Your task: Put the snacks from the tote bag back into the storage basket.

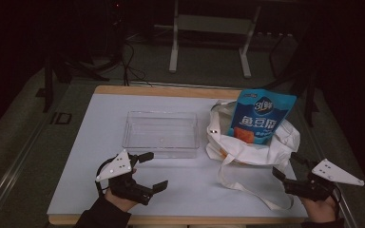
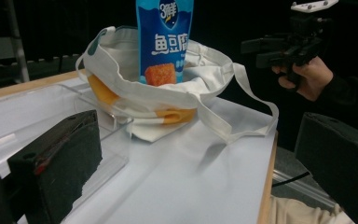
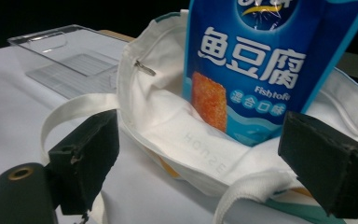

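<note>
As jaws gape | right gripper [image 1: 286, 167] near tote bag [image 1: 266, 147]

Snack pouch [image 1: 262, 115]: blue, white lettering, orange square. Cloth bag [image 1: 261, 147]: off-white, orange patches (teal trim at one edge). Tray [image 1: 160, 132]: clear. Table [image 1: 100, 133]: white top, wood edge. Grippers: black jaws, grey plates.

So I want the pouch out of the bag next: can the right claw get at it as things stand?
Probably yes: the right claw is open and faces the pouch, which stands tall above the bag rim with nothing between.
</note>
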Tool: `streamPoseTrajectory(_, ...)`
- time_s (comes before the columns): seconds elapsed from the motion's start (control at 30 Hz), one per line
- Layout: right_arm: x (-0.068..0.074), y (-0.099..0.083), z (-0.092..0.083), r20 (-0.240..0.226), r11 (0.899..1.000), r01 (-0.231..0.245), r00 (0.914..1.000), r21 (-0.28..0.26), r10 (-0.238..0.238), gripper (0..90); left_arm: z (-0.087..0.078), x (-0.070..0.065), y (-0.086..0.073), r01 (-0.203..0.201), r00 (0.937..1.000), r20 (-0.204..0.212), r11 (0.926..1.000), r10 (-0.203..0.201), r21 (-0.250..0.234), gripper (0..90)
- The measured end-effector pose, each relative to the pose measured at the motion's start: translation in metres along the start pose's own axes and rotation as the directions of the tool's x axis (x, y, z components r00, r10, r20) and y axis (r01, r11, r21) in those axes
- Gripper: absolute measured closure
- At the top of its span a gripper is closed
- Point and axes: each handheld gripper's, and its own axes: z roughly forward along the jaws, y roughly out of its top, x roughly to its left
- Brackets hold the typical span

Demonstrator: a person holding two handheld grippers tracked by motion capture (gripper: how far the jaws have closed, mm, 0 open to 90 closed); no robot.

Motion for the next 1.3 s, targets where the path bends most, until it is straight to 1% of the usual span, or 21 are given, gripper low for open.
streamPoseTrajectory(0.1,-0.002,0.003,0.000,-0.015,1.000,-0.010,0.9999,-0.010,0.009,11.6,0.007,0.002,0.005,-0.006,1.0000,0.001,0.9999,0.006,0.014,0.9)
streamPoseTrajectory(0.17,-0.004,0.004,0.000,-0.017,1.000,-0.003,0.9999,-0.021,0.003,11.6,0.011,0.004,0.008,-0.015,0.9999,0.002,0.9996,0.015,0.022,0.9)
streamPoseTrajectory(0.27,-0.008,0.007,0.001,-0.029,1.000,0.011,0.9995,-0.015,-0.011,11.6,0.017,0.008,0.013,-0.018,0.9998,0.002,0.9996,0.018,0.023,0.9)
streamPoseTrajectory(0.4,-0.013,0.013,0.004,-0.042,0.999,0.027,0.9987,-0.026,-0.028,11.7,0.026,0.013,0.020,-0.017,0.9997,0.019,0.9996,0.017,0.024,0.9)
streamPoseTrajectory(0.43,-0.013,0.015,0.004,-0.036,0.999,0.031,0.9988,-0.033,-0.033,11.8,0.028,0.014,0.022,-0.024,0.9997,0.011,0.9994,0.023,0.027,0.9)
streamPoseTrajectory(0.5,-0.016,0.019,0.004,-0.051,0.998,0.038,0.9979,-0.042,-0.041,12.9,0.033,0.016,0.027,-0.033,0.9992,0.022,0.9992,0.033,0.024,0.9)
streamPoseTrajectory(0.53,-0.017,0.020,0.005,-0.048,0.998,0.040,0.9980,-0.045,-0.042,12.8,0.035,0.016,0.030,-0.039,0.9992,0.011,0.9990,0.039,0.022,0.9)
streamPoseTrajectory(0.6,-0.019,0.024,0.006,-0.064,0.998,0.047,0.9967,-0.050,-0.050,13.3,0.040,0.018,0.035,-0.041,0.9988,0.028,0.9990,0.040,0.020,0.9)
streamPoseTrajectory(0.63,-0.020,0.026,0.007,-0.061,0.997,0.053,0.9965,-0.051,-0.057,13.4,0.043,0.019,0.038,-0.051,0.9985,0.023,0.9984,0.051,0.023,0.9)
streamPoseTrajectory(0.67,-0.021,0.028,0.008,-0.065,0.997,0.056,0.9962,-0.047,-0.059,13.7,0.046,0.020,0.040,-0.054,0.9980,0.033,0.9983,0.053,0.021,0.9)
streamPoseTrajectory(0.77,-0.024,0.032,0.012,-0.068,0.997,0.065,0.9954,-0.044,-0.067,14.0,0.056,0.024,0.045,-0.048,0.9975,0.053,0.9986,0.046,0.024,0.9)
streamPoseTrajectory(0.83,-0.026,0.034,0.014,-0.069,0.997,0.067,0.9951,-0.043,-0.070,14.0,0.064,0.026,0.048,-0.060,0.9967,0.057,0.9975,0.058,0.037,0.9)
streamPoseTrajectory(0.87,-0.026,0.035,0.015,-0.070,0.997,0.068,0.9951,-0.043,-0.071,14.0,0.069,0.027,0.050,-0.060,0.9959,0.070,0.9973,0.057,0.041,0.9)
streamPoseTrajectory(0.9,-0.027,0.036,0.016,-0.072,0.997,0.069,0.9948,-0.045,-0.072,14.2,0.073,0.027,0.052,-0.069,0.9957,0.065,0.9966,0.066,0.045,0.9)
streamPoseTrajectory(0.97,-0.029,0.038,0.018,-0.070,0.996,0.076,0.9944,-0.044,-0.079,14.3,0.081,0.029,0.054,-0.073,0.9945,0.079,0.9961,0.069,0.049,0.9)
streamPoseTrajectory(1.0,-0.029,0.038,0.019,-0.074,0.996,0.076,0.9941,-0.045,-0.079,14.3,0.085,0.029,0.056,-0.074,0.9950,0.072,0.9960,0.070,0.051,0.9)
streamPoseTrajectory(1.03,-0.030,0.039,0.020,-0.073,0.996,0.074,0.9943,-0.041,-0.077,14.3,0.089,0.030,0.057,-0.075,0.9941,0.082,0.9957,0.071,0.053,0.9)
streamPoseTrajectory(1.1,-0.032,0.039,0.021,-0.073,0.996,0.080,0.9939,-0.045,-0.083,14.3,0.094,0.030,0.058,-0.074,0.9944,0.081,0.9956,0.069,0.057,0.9)
streamPoseTrajectory(1.13,-0.033,0.040,0.022,-0.068,0.996,0.079,0.9943,-0.044,-0.082,14.3,0.101,0.030,0.059,-0.071,0.9936,0.092,0.9959,0.066,0.056,0.9)
streamPoseTrajectory(1.17,-0.034,0.040,0.022,-0.070,0.996,0.076,0.9944,-0.043,-0.079,14.3,0.105,0.029,0.060,-0.078,0.9937,0.085,0.9951,0.073,0.061,0.9)
streamPoseTrajectory(1.3,-0.039,0.041,0.024,-0.072,0.996,0.080,0.9940,-0.034,-0.083,14.3,0.117,0.027,0.064,-0.078,0.9919,0.105,0.9952,0.071,0.060,0.9)
